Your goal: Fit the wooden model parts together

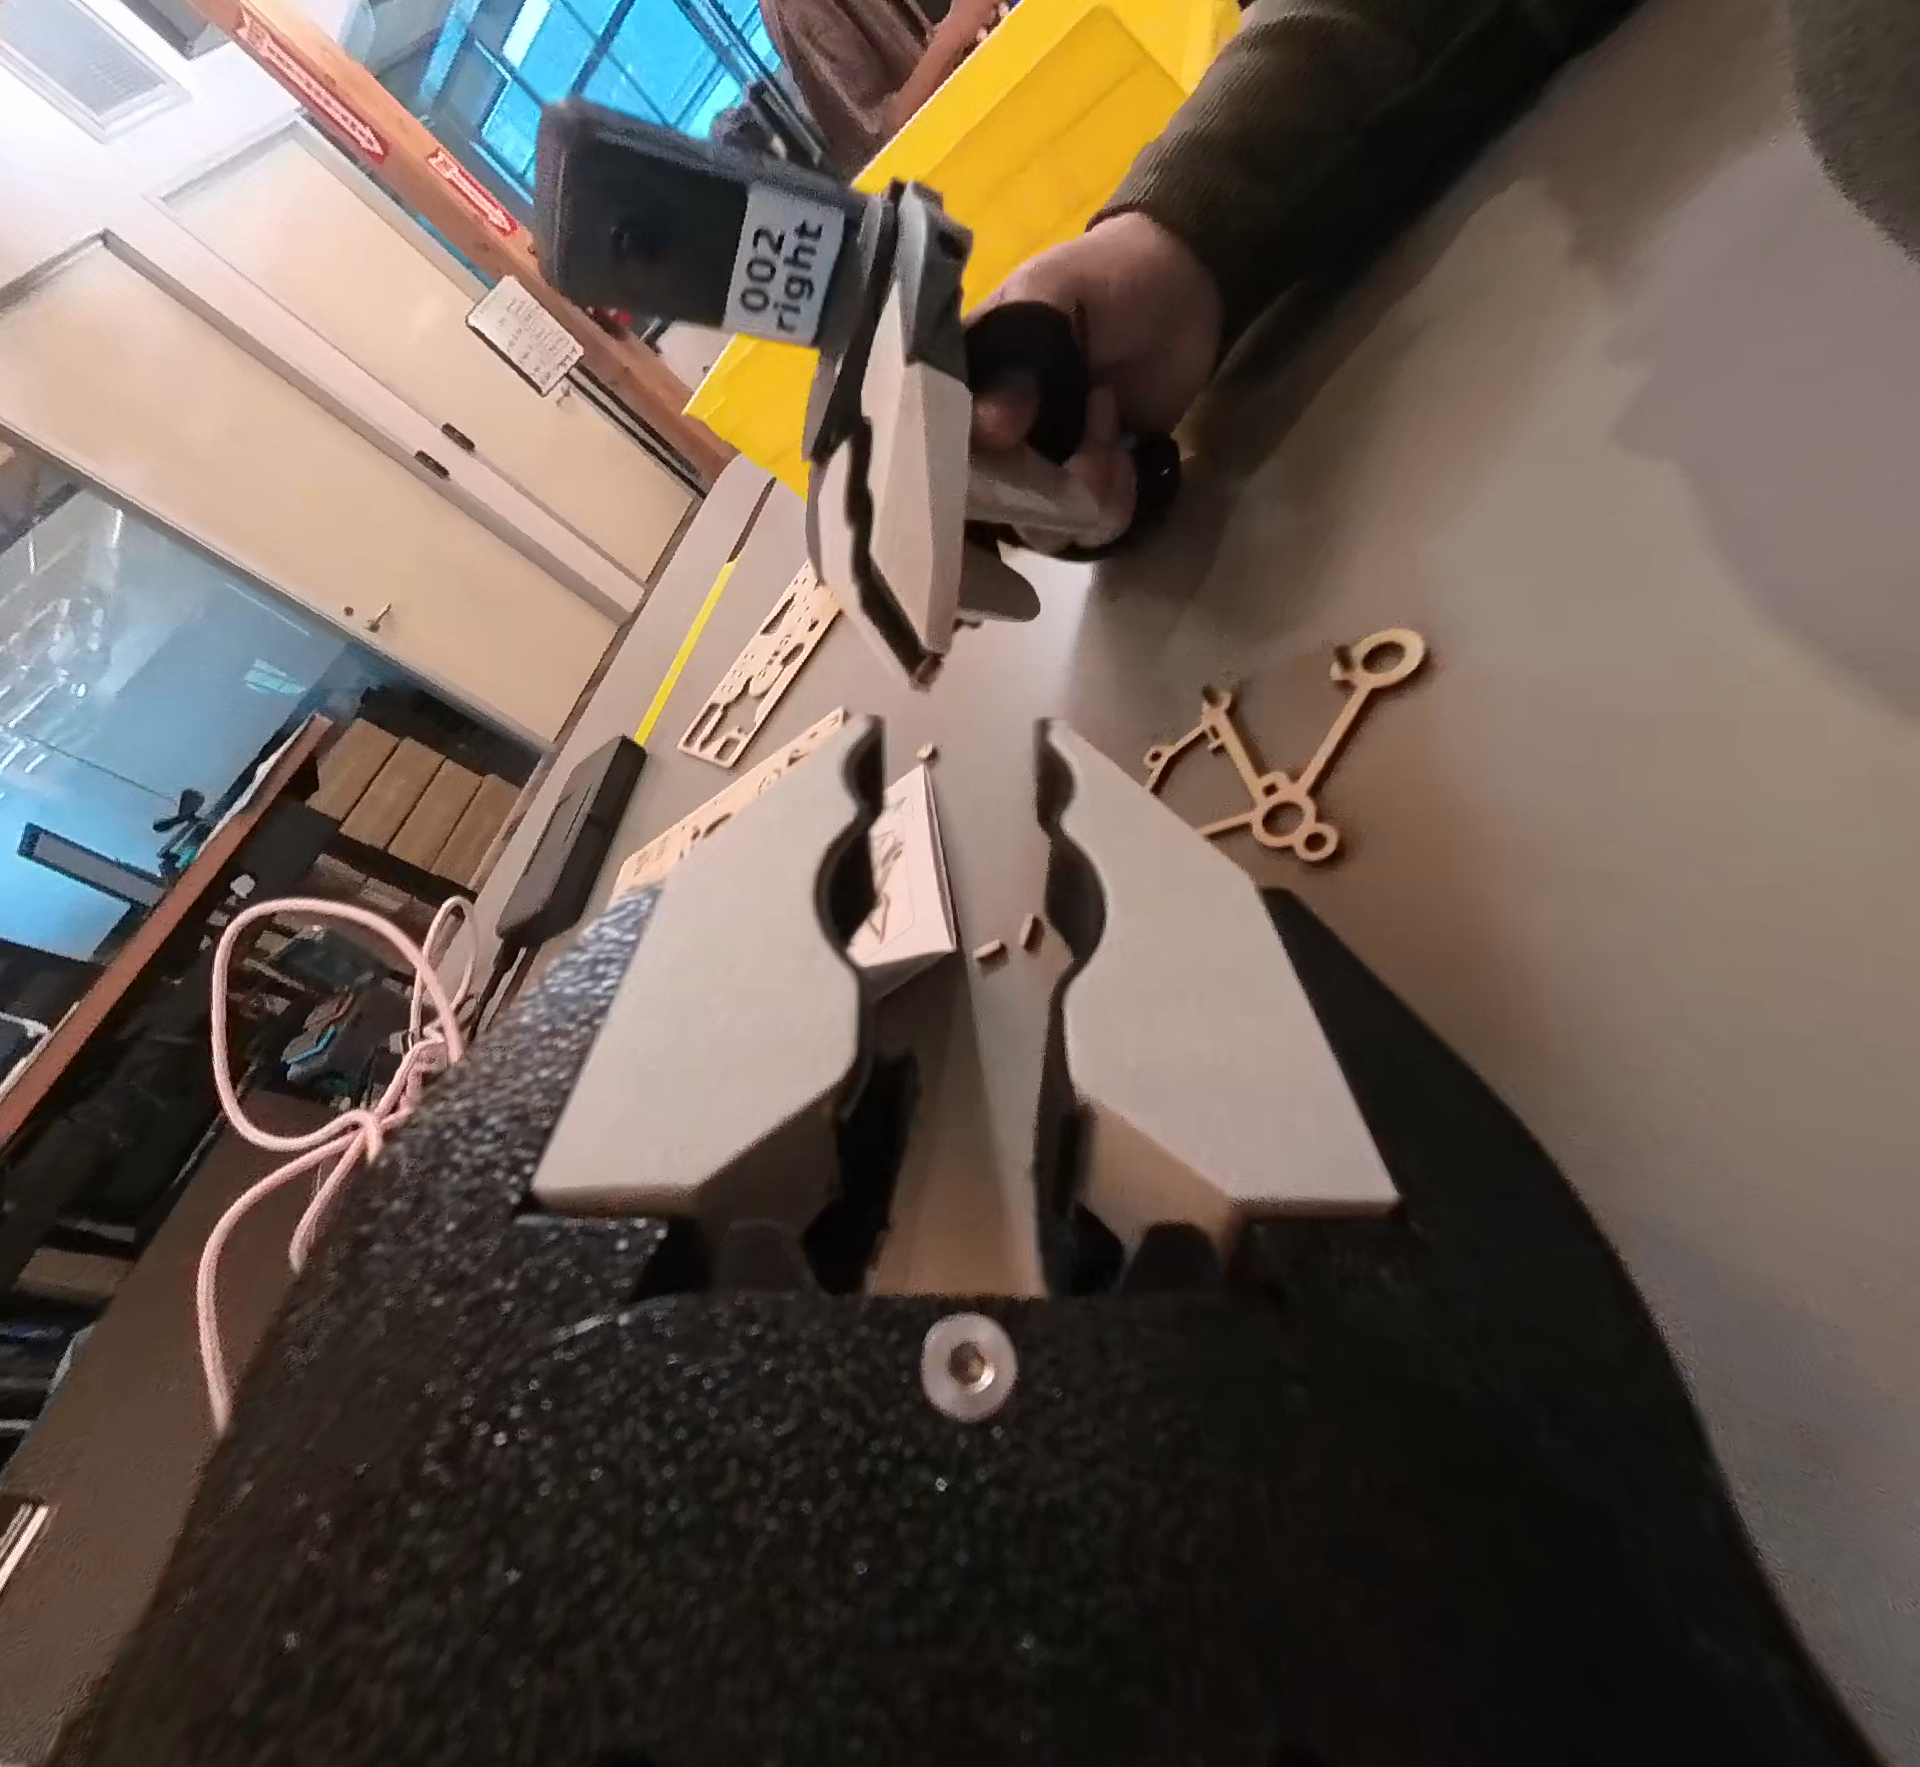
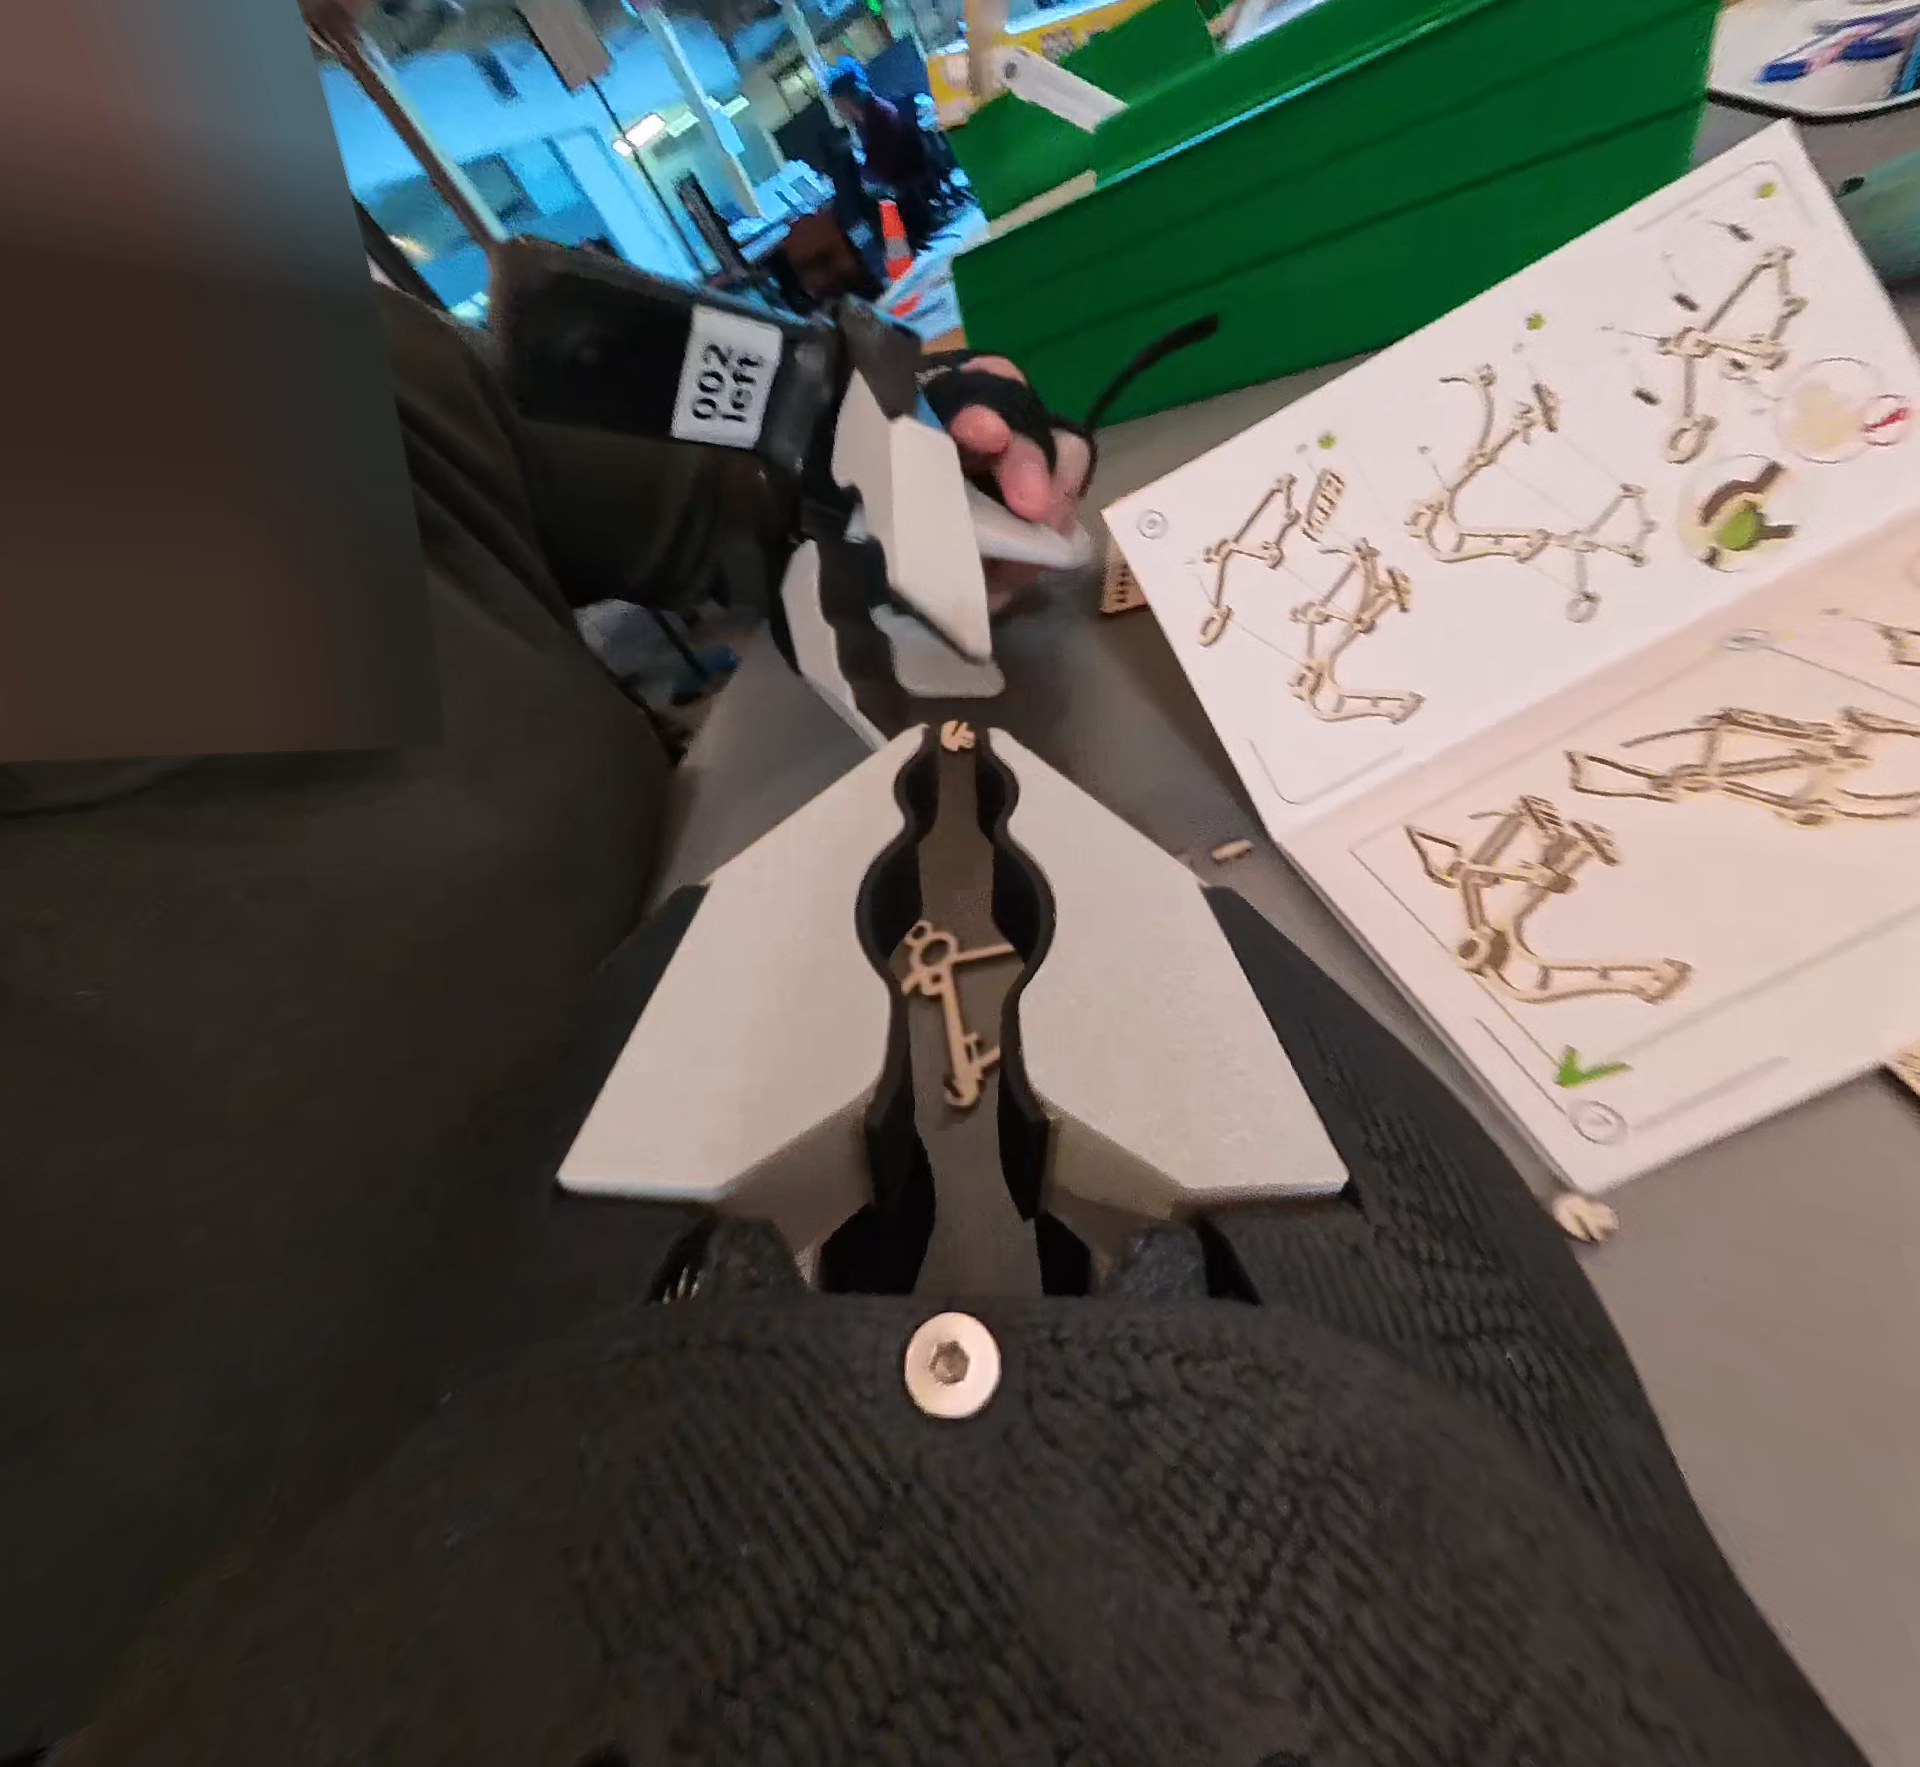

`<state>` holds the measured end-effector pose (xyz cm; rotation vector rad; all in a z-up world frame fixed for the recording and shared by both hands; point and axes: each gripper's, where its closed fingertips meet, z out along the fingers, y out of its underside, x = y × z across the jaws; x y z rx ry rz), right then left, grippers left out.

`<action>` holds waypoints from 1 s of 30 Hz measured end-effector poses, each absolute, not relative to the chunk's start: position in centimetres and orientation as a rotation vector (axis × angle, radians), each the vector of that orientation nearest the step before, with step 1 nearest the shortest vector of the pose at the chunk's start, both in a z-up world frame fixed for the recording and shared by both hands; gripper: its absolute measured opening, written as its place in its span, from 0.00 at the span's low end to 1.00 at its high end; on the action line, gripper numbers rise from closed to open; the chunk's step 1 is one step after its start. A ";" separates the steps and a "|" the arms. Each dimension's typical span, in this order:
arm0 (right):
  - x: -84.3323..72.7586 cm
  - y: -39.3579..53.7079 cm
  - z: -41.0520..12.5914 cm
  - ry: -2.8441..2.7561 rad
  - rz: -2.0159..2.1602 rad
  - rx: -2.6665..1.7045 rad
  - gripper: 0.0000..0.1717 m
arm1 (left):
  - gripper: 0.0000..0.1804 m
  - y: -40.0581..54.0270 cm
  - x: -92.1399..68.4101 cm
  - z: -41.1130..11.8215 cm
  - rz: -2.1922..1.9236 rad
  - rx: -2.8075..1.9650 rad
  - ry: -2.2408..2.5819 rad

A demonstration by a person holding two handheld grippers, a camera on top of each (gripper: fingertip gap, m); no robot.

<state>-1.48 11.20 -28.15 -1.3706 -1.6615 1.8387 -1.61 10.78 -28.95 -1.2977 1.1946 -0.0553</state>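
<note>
In the right wrist view my right gripper (image 2: 958,738) is shut on a small pale wooden piece (image 2: 956,737) pinched at its fingertips. It also shows in the left wrist view (image 1: 921,668), tips pointing down just above the table with the piece (image 1: 924,672) at the tips. My left gripper (image 1: 961,730) is open with nothing between its pads, and it faces the right gripper closely; it also shows in the right wrist view (image 2: 925,704). A flat wooden frame part with rings (image 1: 1288,761) lies on the grey table, also seen through my right fingers (image 2: 951,1021).
Small loose wooden pegs (image 1: 1008,938) lie on the table. An open instruction booklet (image 2: 1558,626) lies to the right. Wooden cut-out sheets (image 1: 764,668), a black box (image 1: 571,834), a yellow bin (image 1: 1039,107) and a green bin (image 2: 1351,159) stand farther off. A person's sleeve (image 1: 1403,107) reaches in.
</note>
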 end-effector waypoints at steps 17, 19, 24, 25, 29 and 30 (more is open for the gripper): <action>-0.2 8.2 -27.1 -1.700 2.289 -1.383 0.03 | 0.00 9.5 0.2 -27.7 -0.147 -1.179 1.229; -0.3 8.1 -27.0 -1.693 2.294 -1.383 0.03 | 0.00 9.2 0.3 -27.5 -0.157 -1.163 1.235; -0.2 8.1 -27.1 -1.693 2.308 -1.393 0.02 | 0.01 9.2 0.3 -27.5 -0.145 -1.151 1.241; -0.2 8.1 -27.1 -1.696 2.310 -1.399 0.02 | 0.03 9.2 0.3 -27.4 -0.147 -1.152 1.241; -0.3 8.3 -27.2 -1.681 2.313 -1.413 0.00 | 0.09 8.7 0.4 -27.3 -0.221 -1.149 1.239; -0.3 8.4 -27.2 -1.677 2.312 -1.419 0.00 | 0.09 8.8 0.4 -27.4 -0.218 -1.156 1.242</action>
